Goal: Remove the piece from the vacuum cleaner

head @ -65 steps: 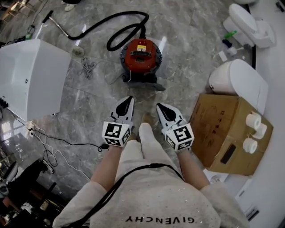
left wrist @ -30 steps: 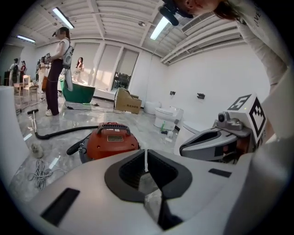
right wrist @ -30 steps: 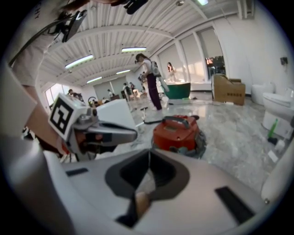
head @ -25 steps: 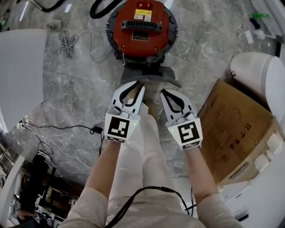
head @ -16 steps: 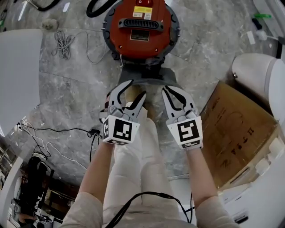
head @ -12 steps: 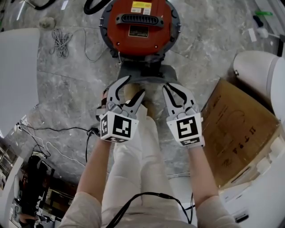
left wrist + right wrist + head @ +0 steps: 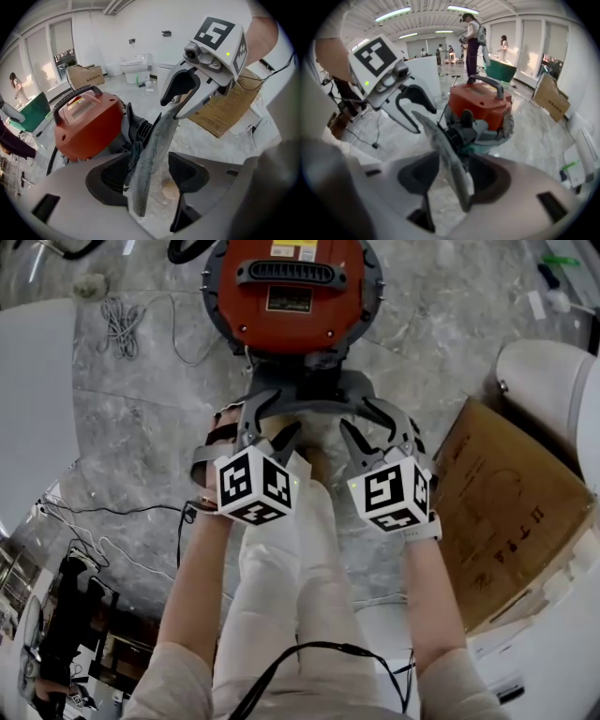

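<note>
The red vacuum cleaner [image 7: 291, 287] stands on the marble floor at the top of the head view. A flat grey piece [image 7: 305, 390] juts from its near side. My left gripper [image 7: 270, 420] is at the piece's left end and my right gripper [image 7: 366, 418] at its right end. Both pairs of jaws are opening. In the left gripper view the grey piece [image 7: 147, 159] stands edge-on between the jaws with a gap on its right. In the right gripper view the grey piece [image 7: 447, 154] also runs between the jaws, with a gap on its left.
A cardboard box [image 7: 511, 502] lies close on the right, with a white rounded fixture [image 7: 553, 399] behind it. A white cabinet [image 7: 37, 399] stands on the left. Loose cables [image 7: 112, 324] lie near the vacuum cleaner. The person's legs [image 7: 300, 559] are below the grippers.
Both grippers have moved forward to the grey piece at the vacuum cleaner's near side. Their jaws, shut a second ago, now stand apart around it. The vacuum cleaner sits nearer in the view.
</note>
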Demonstrator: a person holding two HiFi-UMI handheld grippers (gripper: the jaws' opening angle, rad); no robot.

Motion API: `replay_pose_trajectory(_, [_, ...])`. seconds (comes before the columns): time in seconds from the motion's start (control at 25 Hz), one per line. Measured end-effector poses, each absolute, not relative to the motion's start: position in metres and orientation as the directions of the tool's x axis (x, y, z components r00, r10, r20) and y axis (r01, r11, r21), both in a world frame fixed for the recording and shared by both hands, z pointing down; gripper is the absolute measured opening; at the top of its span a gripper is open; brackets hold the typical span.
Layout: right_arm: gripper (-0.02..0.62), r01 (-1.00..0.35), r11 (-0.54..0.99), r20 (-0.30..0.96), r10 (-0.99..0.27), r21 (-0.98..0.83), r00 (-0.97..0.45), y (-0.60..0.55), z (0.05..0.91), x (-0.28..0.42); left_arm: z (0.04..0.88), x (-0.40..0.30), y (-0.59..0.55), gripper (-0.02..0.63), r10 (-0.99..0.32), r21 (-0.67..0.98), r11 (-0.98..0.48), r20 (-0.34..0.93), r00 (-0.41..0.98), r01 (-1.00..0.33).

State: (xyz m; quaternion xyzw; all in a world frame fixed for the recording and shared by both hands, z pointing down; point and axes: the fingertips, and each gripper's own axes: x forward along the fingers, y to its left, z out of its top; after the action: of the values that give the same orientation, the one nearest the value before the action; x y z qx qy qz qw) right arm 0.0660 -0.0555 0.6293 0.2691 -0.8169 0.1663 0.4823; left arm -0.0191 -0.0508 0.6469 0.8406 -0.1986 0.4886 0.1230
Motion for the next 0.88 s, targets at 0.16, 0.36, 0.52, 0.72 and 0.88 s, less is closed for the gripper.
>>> replay_pose_trajectory(0.16, [0.192,-0.558,0.83,0.897,-0.23,-0.022,-0.376,-0.063,0.64,0.066,0.657,-0.014,-0.052,0.27,-0.127,0.061,-0.914,0.896,0.425,-0.401])
replay_pose_trajectory(0.36, [0.193,-0.514,0.856,0.916,-0.168,-0.047,-0.363,-0.065,0.652,0.064,0.671,-0.017,-0.054,0.27,-0.087,0.074,-0.925,0.913,0.398,-0.373])
replay_pose_trajectory(0.52, [0.192,-0.489,0.87,0.921,-0.134,-0.068,-0.367,-0.063,0.661,0.06,0.68,-0.015,-0.052,0.27,-0.056,0.084,-0.937,0.922,0.384,-0.338])
replay_pose_trajectory(0.72, [0.192,-0.447,0.892,0.934,-0.103,-0.064,-0.341,-0.062,0.672,0.057,0.694,-0.012,-0.051,0.27,-0.018,0.099,-0.949,0.932,0.361,-0.301])
replay_pose_trajectory(0.88, [0.192,-0.43,0.9,0.935,-0.087,-0.074,-0.343,-0.061,0.678,0.055,0.705,-0.012,-0.048,0.268,0.014,0.12,-0.951,0.938,0.345,-0.286])
